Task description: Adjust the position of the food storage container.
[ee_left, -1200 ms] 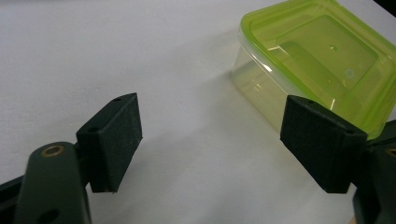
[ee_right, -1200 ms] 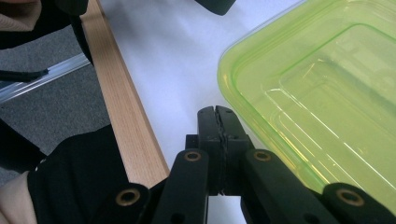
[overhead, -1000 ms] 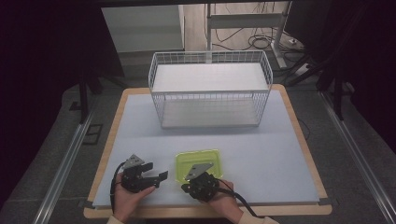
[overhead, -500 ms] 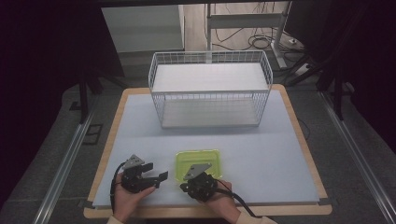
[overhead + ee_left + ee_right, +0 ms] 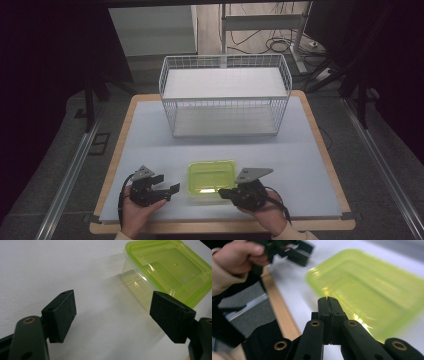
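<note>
On the tabletop (image 5: 150, 135), the lidded green container (image 5: 211, 177) sat at 6 o'clock of the wire basket (image 5: 225, 95), flanked by the released left claw (image 5: 170, 190) and clenched right claw (image 5: 226, 192), which would need opening before any grasp; motion blur hid the lid's seating.

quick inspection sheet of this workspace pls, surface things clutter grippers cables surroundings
surface: pale mat on a wood-edged table, bare around the things
job's things: green-lidded clear container near the front edge, lid on; white wire basket at the back
clutter: nothing seen
grippers: left gripper open, beside the container; right gripper shut on nothing, at the container's near right corner
cables: one trails from each gripper; more on the floor behind
surroundings: dark, metal frames at the sides
</note>
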`<state>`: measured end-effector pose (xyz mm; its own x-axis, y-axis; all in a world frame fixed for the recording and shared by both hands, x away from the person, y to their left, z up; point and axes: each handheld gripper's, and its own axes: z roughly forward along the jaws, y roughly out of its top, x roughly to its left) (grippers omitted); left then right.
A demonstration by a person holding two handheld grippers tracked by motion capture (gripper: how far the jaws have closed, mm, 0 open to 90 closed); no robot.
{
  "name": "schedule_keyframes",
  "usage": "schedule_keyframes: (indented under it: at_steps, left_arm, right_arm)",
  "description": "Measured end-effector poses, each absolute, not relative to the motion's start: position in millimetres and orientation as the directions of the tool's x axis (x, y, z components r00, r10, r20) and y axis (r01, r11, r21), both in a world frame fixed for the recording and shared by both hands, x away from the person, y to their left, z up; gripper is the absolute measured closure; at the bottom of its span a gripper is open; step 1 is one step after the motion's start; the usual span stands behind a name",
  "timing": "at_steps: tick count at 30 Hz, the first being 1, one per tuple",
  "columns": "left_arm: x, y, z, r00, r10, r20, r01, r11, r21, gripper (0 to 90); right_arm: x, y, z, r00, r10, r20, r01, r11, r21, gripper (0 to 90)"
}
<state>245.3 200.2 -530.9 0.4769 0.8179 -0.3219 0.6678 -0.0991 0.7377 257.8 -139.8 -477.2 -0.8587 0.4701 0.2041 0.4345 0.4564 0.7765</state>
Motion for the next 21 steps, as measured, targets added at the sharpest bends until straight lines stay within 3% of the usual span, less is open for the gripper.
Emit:
schedule_keyframes:
  at_steps: [11,14,17,21]
  left_arm:
    - [245.6,201.3,-530.8,0.47,0.819,-0.33,0.673,-0.09,0.734,21.1]
    - [245.9,201.1,-530.6,0.474,0.815,-0.333,0.675,-0.094,0.732,21.1]
    - [246.3,203.4,-528.3,0.469,0.81,-0.353,0.681,-0.077,0.728,20.7]
    - [246.0,207.1,-520.6,0.472,0.779,-0.412,0.69,-0.037,0.722,21.6]
  right_arm:
    - [280.3,-192.5,-474.6,-0.798,0.556,0.233,0.486,0.364,0.795,85.0]
    - [282.2,-197.9,-477.2,-0.8,0.555,0.229,0.478,0.359,0.802,73.1]
    - [284.2,-198.2,-478.7,-0.805,0.543,0.241,0.483,0.362,0.797,52.9]
    - [286.2,-196.8,-481.1,-0.796,0.552,0.248,0.492,0.353,0.795,43.3]
